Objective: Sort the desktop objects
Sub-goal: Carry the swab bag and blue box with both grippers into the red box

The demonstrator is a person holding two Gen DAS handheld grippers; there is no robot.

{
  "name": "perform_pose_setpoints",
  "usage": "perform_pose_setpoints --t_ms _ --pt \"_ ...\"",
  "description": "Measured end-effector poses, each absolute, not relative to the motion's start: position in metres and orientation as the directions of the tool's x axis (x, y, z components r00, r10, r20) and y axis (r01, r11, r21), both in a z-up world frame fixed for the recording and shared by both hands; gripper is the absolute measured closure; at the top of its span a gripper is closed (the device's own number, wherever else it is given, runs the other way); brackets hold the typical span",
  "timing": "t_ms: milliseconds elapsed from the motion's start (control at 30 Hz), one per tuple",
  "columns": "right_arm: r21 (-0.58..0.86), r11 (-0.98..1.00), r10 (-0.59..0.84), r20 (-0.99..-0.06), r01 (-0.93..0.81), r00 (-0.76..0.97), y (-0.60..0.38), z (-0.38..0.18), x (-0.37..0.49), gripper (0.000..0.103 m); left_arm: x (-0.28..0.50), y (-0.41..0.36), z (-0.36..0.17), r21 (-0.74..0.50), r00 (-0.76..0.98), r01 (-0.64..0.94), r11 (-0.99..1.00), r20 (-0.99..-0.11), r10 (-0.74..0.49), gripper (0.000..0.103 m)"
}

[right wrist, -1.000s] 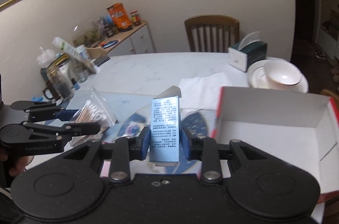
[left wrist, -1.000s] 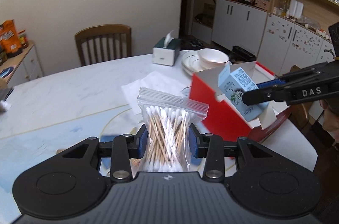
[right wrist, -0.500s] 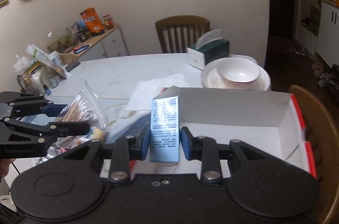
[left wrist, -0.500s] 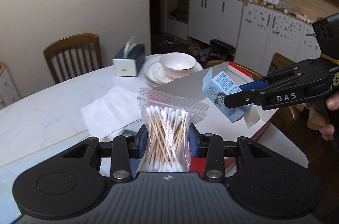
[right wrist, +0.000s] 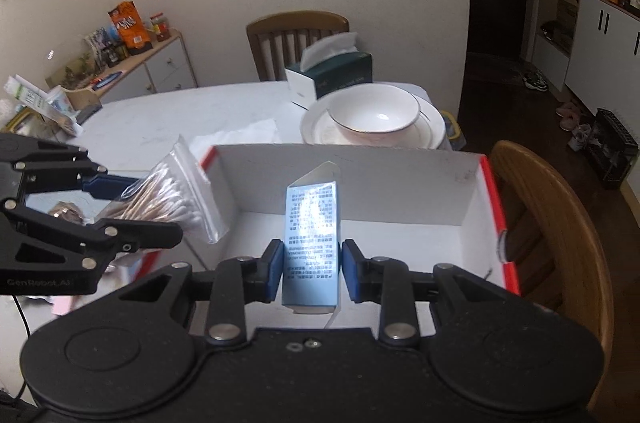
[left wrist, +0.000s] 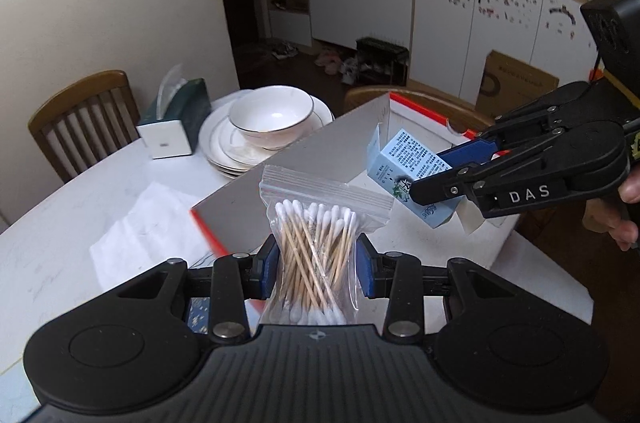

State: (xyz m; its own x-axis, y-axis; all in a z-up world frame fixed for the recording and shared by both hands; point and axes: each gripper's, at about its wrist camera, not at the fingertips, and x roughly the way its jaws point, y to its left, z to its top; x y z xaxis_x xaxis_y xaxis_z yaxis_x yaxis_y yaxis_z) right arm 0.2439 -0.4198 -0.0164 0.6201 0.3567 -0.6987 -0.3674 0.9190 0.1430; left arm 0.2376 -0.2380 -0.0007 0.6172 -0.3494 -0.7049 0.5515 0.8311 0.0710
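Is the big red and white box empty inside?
Empty, as far as shows. The right wrist view shows the box's bare white floor and walls; the small blue carton hides part of the floor.

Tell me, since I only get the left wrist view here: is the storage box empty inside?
Observer: Yes. The right wrist view looks straight into the box, and its white floor is bare.
Operator: Is the small carton already over the opening?
Observer: It is; the carton is clamped upright in the right gripper, with the box interior behind it.
Operator: And the bag of cotton swabs?
Observer: From the right side, the bag of cotton swabs is pinched in the left gripper at the box's near left corner, not inside yet.
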Motion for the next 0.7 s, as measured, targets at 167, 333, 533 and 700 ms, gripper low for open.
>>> perform_pose_setpoints --t_ms 167,333,533,700 --pt "0.142 0.923 0.344 -0.722 -0.358 0.601 -0.428 -0.033 0.258 0.073 0.259 -0.257 -0.017 0.077 0.574 0.572 0.816 -0.749 -0.332 0.066" --pt "0.14 0.923 0.335 -0.75 -0.359 0.57 -0.43 -0.049 0.269 0.073 0.277 -0.274 -0.033 0.114 0.549 0.589 0.8 -0.783 -0.293 0.066" --pt "0.124 0.926 0.312 -0.781 -0.356 0.541 -0.432 -0.064 0.279 0.073 0.291 -0.29 -0.054 0.145 0.5 0.62 0.771 -0.83 -0.246 0.066" --pt "0.117 0.924 0.3 -0.811 -0.364 0.502 -0.43 -0.075 0.285 0.073 0.3 -0.297 -0.072 0.128 0.43 0.639 0.758 -0.877 -0.215 0.066"
